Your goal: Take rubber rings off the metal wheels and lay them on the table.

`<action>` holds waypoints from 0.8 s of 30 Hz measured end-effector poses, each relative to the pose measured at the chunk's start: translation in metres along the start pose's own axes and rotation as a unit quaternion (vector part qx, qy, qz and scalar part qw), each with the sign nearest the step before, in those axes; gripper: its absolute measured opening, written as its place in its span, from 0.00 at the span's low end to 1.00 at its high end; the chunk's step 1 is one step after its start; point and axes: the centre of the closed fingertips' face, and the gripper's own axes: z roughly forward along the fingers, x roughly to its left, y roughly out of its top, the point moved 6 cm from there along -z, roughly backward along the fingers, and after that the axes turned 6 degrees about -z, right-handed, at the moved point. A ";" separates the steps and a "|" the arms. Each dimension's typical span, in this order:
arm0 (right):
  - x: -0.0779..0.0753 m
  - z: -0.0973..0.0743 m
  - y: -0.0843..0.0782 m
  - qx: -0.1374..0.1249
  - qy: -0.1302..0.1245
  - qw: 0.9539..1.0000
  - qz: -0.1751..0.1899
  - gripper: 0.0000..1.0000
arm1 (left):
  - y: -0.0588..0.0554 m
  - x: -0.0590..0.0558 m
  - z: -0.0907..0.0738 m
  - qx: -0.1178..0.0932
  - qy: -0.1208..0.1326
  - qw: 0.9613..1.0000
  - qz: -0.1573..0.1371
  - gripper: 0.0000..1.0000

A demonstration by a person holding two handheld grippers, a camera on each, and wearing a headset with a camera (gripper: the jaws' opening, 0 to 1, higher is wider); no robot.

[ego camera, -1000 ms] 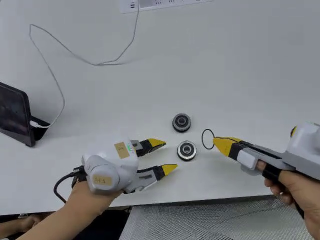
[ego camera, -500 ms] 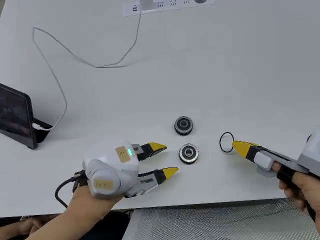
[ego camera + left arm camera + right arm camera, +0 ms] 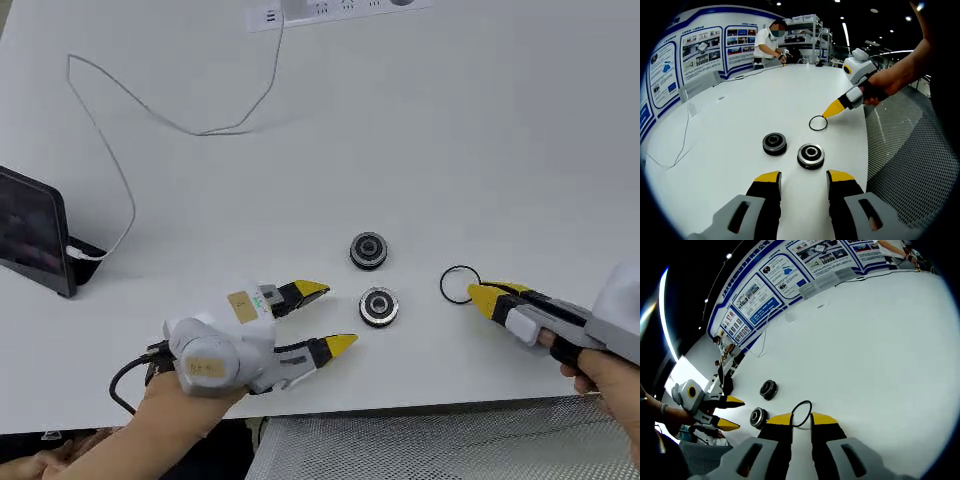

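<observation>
While my right hand-held gripper, nearly closed, pinches the ring at the surface beside the wheels, I judge this the laying-down step. Next I let go; my left hand-held gripper hangs open, empty.

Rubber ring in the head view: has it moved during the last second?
Yes. The rubber ring, pinched in the right gripper, has gone to the right, farther from the nearer metal wheel.
</observation>
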 end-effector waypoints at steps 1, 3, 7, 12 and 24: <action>-0.001 0.000 -0.001 0.003 -0.004 1.000 -0.007 0.18 | 0.000 0.001 -0.001 0.000 0.002 1.000 -0.003 0.38; -0.001 -0.001 -0.002 0.008 -0.005 1.000 -0.023 0.20 | -0.001 0.003 -0.002 -0.001 0.007 1.000 -0.006 0.40; 0.000 -0.002 -0.001 0.013 -0.008 0.998 -0.056 0.22 | -0.001 0.006 -0.004 -0.005 0.014 1.000 -0.015 0.43; 0.012 -0.001 0.001 0.012 0.013 0.997 -0.070 0.23 | 0.000 0.009 -0.006 -0.011 0.022 0.999 -0.023 0.45; 0.042 0.011 -0.008 0.020 0.063 0.997 -0.050 0.23 | 0.011 0.001 0.002 -0.014 0.004 1.000 -0.010 0.36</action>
